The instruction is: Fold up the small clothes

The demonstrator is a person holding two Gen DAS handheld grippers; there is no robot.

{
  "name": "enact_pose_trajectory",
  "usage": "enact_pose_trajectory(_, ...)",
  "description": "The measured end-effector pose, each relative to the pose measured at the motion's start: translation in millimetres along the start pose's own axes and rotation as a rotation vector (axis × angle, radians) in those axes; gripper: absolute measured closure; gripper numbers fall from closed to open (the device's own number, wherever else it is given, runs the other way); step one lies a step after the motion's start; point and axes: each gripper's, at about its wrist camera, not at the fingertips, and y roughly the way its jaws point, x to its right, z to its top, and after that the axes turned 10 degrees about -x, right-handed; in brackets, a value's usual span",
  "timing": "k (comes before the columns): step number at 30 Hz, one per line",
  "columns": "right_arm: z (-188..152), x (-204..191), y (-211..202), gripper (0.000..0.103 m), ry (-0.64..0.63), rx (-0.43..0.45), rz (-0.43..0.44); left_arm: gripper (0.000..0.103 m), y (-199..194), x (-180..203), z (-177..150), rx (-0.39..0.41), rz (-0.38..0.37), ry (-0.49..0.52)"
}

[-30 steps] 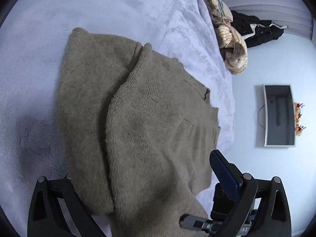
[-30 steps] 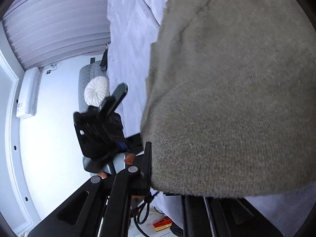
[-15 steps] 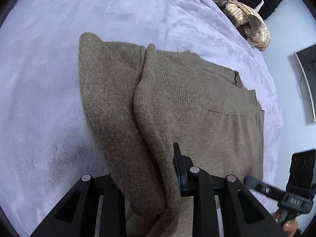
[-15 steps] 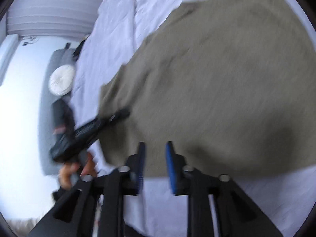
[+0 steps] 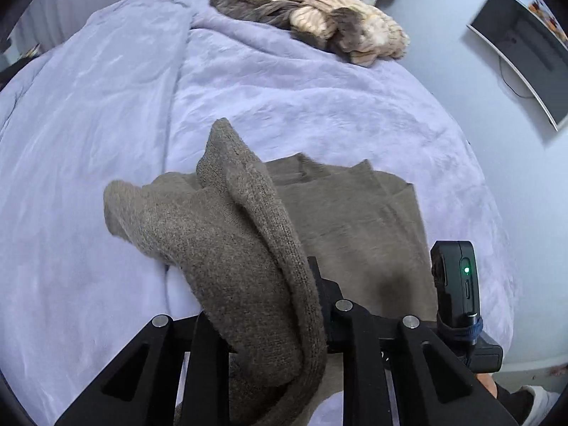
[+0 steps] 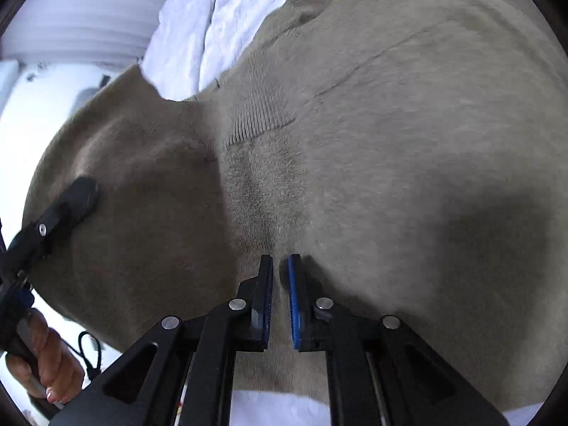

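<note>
A big bed is covered by a soft purple blanket (image 5: 106, 113). A pile of striped clothes (image 5: 319, 21) is heaped far ahead of the left claw (image 5: 269, 301), and a dark screen (image 5: 525, 46) is hung on the wall to its right. The left claw is tipped down, and its jaws are closing on a thick fold of the brown sweater (image 5: 248, 234), which is lifted off the blanket. The right claw (image 6: 280, 294) is nearly shut with nothing pinched, just above the sweater.
</note>
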Motion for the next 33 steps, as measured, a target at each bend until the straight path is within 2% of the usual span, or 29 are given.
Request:
enact_pose_trajectory(4,-13.5,35.8,-49.9,0.090,0.075,0.125,0.110,0.081,14.7,68.0,22.5,-0.022,0.016,0.173)
enact_pose_trajectory(6,-19.5,61.1,-71.3,0.090,0.134,0.184,0.158,0.081,33.4,97.9,28.9,-0.063,0.022,0.242)
enact_pose_trajectory(8,-23.1,86.5,-82.4,0.089,0.191,0.209,0.197,0.079,57.2,124.3,29.3,-0.092,0.084,0.306)
enact_pose_trajectory(9,-23.8,97.1,-83.3,0.089,0.226,0.209,0.203,0.075,70.1,133.4,28.2,-0.105,0.129,0.325)
enact_pose_trajectory(10,-25.1,107.2,-83.6,0.089,0.252,0.203,0.210,0.064,80.0,140.3,26.0,-0.116,0.146,0.332)
enact_pose_trajectory(11,-25.9,115.4,-83.0,0.089,0.272,0.199,0.224,0.050,84.8,142.9,23.8,-0.117,0.130,0.328)
enact_pose_trajectory(13,-27.8,130.5,-83.9,0.089,0.298,0.199,0.282,0.036,82.8,145.6,19.7,-0.103,0.077,0.307)
enact_pose_trajectory(15,-29.1,140.4,-87.1,0.088,0.315,0.207,0.309,0.030,72.1,146.1,15.9,-0.074,0.039,0.309)
enact_pose_trajectory(16,-27.9,138.5,-80.3,0.087,0.324,0.214,0.331,0.030,63.8,144.9,14.0,-0.049,0.034,0.315)
enact_pose_trajectory(18,-28.3,147.1,-78.9,0.077,0.359,0.237,0.400,0.030,46.7,136.8,14.1,0.009,0.030,0.296)
enact_pose_trajectory(19,-27.9,151.5,-76.9,0.073,0.386,0.255,0.452,0.030,37.8,128.0,14.1,0.036,0.021,0.267)
enact_pose_trajectory(21,-27.9,155.7,-66.3,0.060,0.438,0.294,0.560,0.028,26.9,104.3,13.5,0.068,0.031,0.193)
enact_pose_trajectory(22,-27.4,159.0,-63.1,0.057,0.463,0.316,0.619,0.018,25.2,88.3,14.2,0.075,0.061,0.148)
enact_pose_trajectory(23,-27.4,164.7,-63.3,0.053,0.484,0.332,0.667,0.016,25.1,73.4,13.3,0.085,0.093,0.107)
enact_pose_trajectory(24,-25.8,167.4,-61.8,0.049,0.500,0.344,0.709,0.016,26.8,56.8,11.2,0.085,0.118,0.066)
enact_pose_trajectory(26,-14.8,169.0,-56.1,0.039,0.502,0.350,0.790,0.016,38.4,23.9,6.9,0.033,0.153,-0.017)
enact_pose_trajectory(27,-5.8,168.9,-57.3,0.037,0.494,0.337,0.807,0.016,44.5,11.7,2.5,0.014,0.164,-0.047)
enact_pose_trajectory(30,14.8,162.0,-66.0,0.036,0.421,0.276,0.742,0.016,64.6,-16.2,-10.8,-0.035,0.233,-0.108)
enact_pose_trajectory(32,20.7,145.7,-79.1,0.036,0.356,0.235,0.648,0.016,75.3,-27.4,-18.5,-0.062,0.231,-0.147)
enact_pose_trajectory(33,31.0,137.5,-79.4,0.042,0.325,0.210,0.576,0.016,80.1,-29.1,-21.0,-0.070,0.225,-0.158)
